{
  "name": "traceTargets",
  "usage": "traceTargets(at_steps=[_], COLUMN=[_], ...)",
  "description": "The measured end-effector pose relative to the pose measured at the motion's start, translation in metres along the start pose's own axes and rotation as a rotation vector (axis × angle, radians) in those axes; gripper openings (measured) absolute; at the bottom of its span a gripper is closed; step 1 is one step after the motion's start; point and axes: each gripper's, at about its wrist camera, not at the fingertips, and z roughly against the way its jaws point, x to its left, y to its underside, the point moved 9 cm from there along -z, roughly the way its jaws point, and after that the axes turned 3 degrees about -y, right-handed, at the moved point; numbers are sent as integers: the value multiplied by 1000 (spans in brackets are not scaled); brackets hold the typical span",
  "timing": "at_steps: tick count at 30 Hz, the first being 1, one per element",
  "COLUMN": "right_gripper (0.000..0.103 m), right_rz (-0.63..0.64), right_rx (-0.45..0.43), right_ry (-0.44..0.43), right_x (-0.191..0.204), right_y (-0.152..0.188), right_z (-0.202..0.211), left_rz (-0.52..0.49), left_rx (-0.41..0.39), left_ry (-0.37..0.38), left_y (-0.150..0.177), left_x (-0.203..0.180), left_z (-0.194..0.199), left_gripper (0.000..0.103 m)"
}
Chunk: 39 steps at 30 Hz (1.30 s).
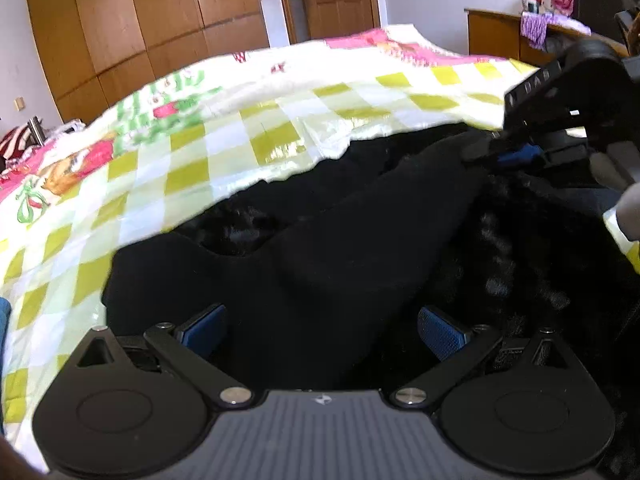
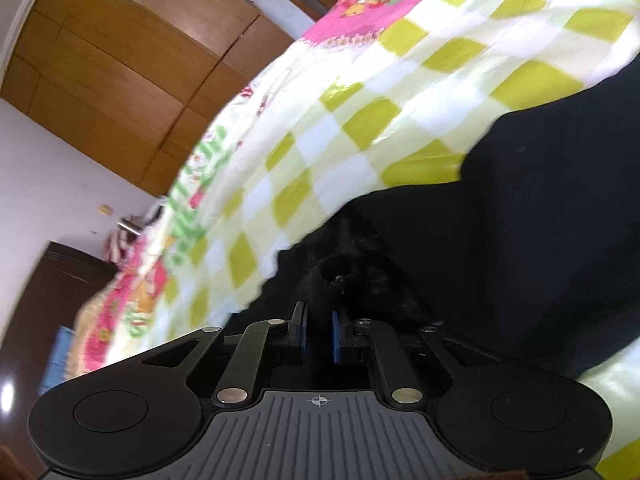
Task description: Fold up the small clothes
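Left gripper (image 1: 320,330): jaws wide, black garment (image 1: 340,248) between pads, not pinched. Garment long axis runs 7 to 1 o'clock across checked bedspread (image 1: 192,152). Right gripper (image 2: 318,334) nearly closed at far end, looks clamped on cloth edge; left is nearer loose end. Right view shows narrow pad gap; left view shows garment's spread.

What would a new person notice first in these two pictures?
First, the black garment, a dark heap in the middle of the bed, right before both claws. Next, the bright bedspread with yellow-green checks and pink cartoon patches, spreading behind the garment and to its left. Then the brown wooden wardrobe against the far wall.
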Motion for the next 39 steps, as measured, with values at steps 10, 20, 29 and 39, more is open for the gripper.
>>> traceTargets(at_steps=[10, 20, 29, 39], right_gripper=[17, 29, 30, 30], right_rz=[-65, -221, -439, -471], right_rx=[-52, -250, -468, -502], right_ry=[27, 203, 315, 214], right_x=[-34, -136, -213, -252], right_y=[-9, -40, -64, -115], right_z=[45, 136, 179, 157], left_rz=[-19, -56, -76, -98], left_rx=[-5, -49, -41, -29], left_ry=[17, 70, 82, 75], left_y=[-10, -42, -62, -69], left_x=[-16, -73, -101, -125], left_z=[2, -8, -29, -35], left_gripper=[103, 103, 103, 103])
